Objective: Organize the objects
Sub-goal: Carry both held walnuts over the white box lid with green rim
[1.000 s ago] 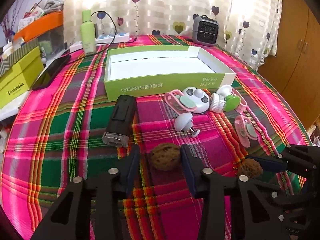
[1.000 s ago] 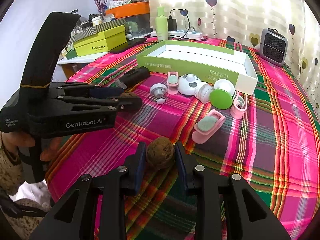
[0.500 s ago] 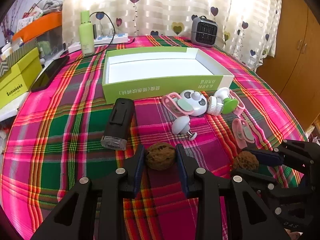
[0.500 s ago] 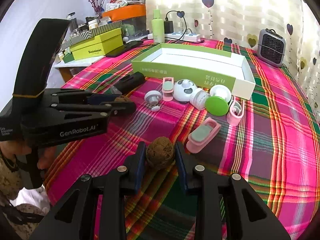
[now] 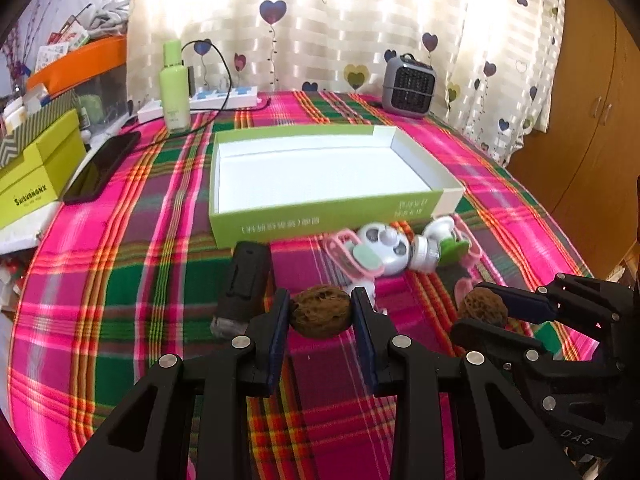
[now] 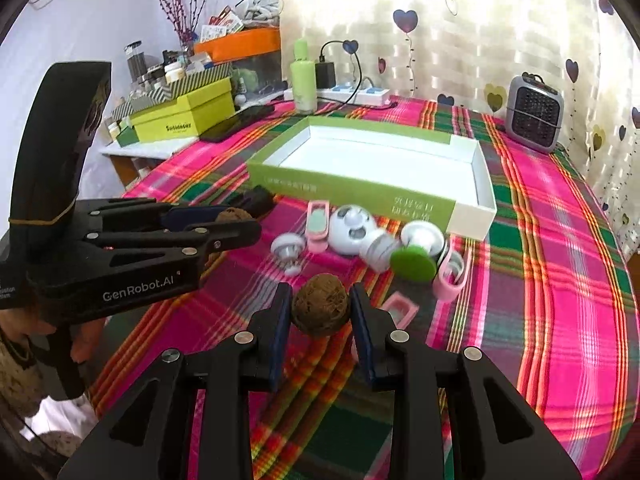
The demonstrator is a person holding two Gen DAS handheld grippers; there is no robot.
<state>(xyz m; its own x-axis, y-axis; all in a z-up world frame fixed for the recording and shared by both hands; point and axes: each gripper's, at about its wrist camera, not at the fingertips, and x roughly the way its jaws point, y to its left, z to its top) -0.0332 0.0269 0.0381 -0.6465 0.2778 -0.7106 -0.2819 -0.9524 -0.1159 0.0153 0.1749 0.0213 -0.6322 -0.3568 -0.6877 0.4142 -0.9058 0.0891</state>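
Note:
My left gripper (image 5: pixel 320 314) is shut on a brown walnut (image 5: pixel 320 311), held just above the plaid cloth. My right gripper (image 6: pixel 319 311) is shut on a second walnut (image 6: pixel 319 310), also lifted off the cloth. Each gripper shows in the other's view: the right gripper (image 5: pixel 486 312) at lower right, the left gripper (image 6: pixel 236 220) at left. Beyond them lies an open green box (image 5: pixel 280 226) with a white, bare inside. Between box and grippers sit a black device (image 5: pixel 246 276), a white round toy (image 5: pixel 382 248), pink clips (image 6: pixel 318 226) and a green-capped piece (image 6: pixel 412 264).
A grey mini heater (image 5: pixel 408 82) stands at the table's far right. A green bottle (image 5: pixel 175 88), a power strip (image 5: pixel 224 98) and a dark phone (image 5: pixel 102 168) lie at the far left, beside yellow-green boxes (image 5: pixel 36 172). A wooden cabinet (image 5: pixel 592 120) stands right.
My left gripper closed onto the walnut that lay between its open fingers and raised it off the cloth. My right gripper, holding its walnut throughout, rose a little and moved toward the box.

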